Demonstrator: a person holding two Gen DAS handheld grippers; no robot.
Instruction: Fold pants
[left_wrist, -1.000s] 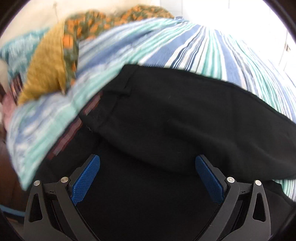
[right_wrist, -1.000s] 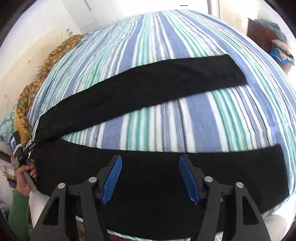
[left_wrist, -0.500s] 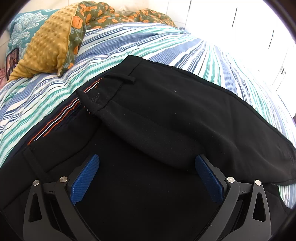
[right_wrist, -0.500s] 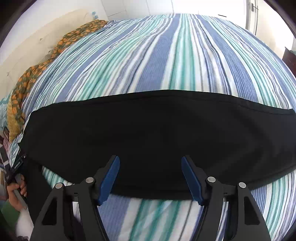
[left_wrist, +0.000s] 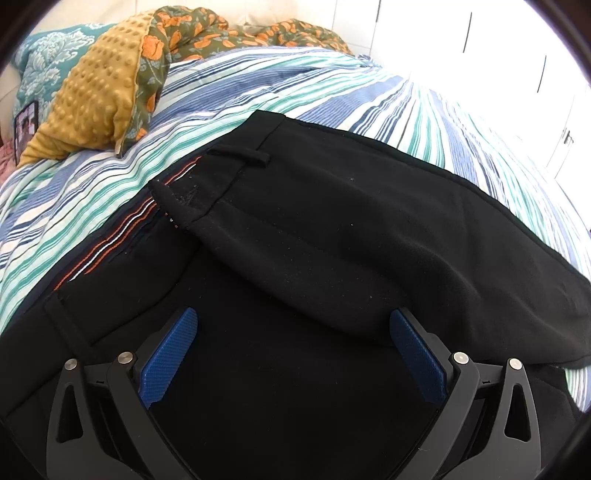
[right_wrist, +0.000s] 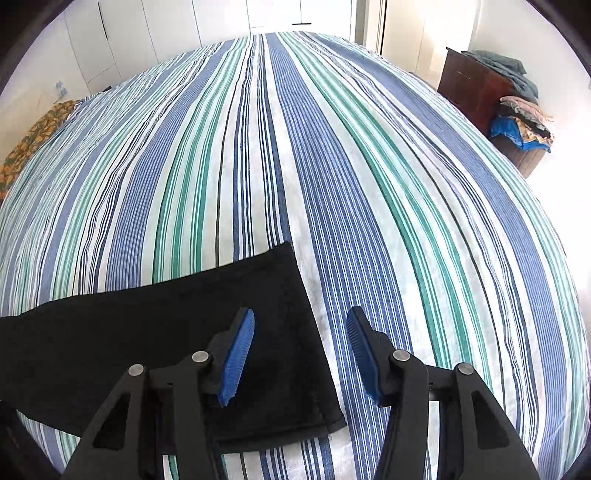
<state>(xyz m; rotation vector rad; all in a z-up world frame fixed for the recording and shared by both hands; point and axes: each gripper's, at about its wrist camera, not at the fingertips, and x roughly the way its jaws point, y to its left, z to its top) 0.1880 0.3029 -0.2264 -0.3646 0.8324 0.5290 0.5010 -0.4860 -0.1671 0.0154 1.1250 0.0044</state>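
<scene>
Left wrist view: the left gripper (left_wrist: 291, 354) has its jaws spread wide, and nothing is pinched between the blue pads (left_wrist: 168, 354). Black pants (left_wrist: 332, 236) fill the space between and beyond the jaws. The waist end lies ahead and to the left of the jaws, with a belt loop (left_wrist: 240, 155) on the upper layer and a strip of orange and white stitching (left_wrist: 122, 236) showing on the layer below. One leg is folded over the other, its rounded fold edge running across just ahead of the right pad. The cloth lies on a bed with a blue, green and white striped cover (left_wrist: 258, 81). Far ahead and left of the jaws sit a mustard dotted blanket (left_wrist: 92, 96), a floral quilt (left_wrist: 192, 33) and a teal patterned pillow (left_wrist: 48, 62).

Right wrist view: the right gripper (right_wrist: 301, 350) has its jaws about half apart and closing. The pads press on nothing. The hem end of the pants (right_wrist: 184, 332) lies under the left pad and stretches away to the left; the hem edge runs between the two pads, and the right pad hangs over bare striped cover (right_wrist: 369, 184). Far ahead and right of the jaws, past the bed's edge, a dark wooden cabinet (right_wrist: 476, 88) carries a heap of clothes (right_wrist: 524, 122).
</scene>
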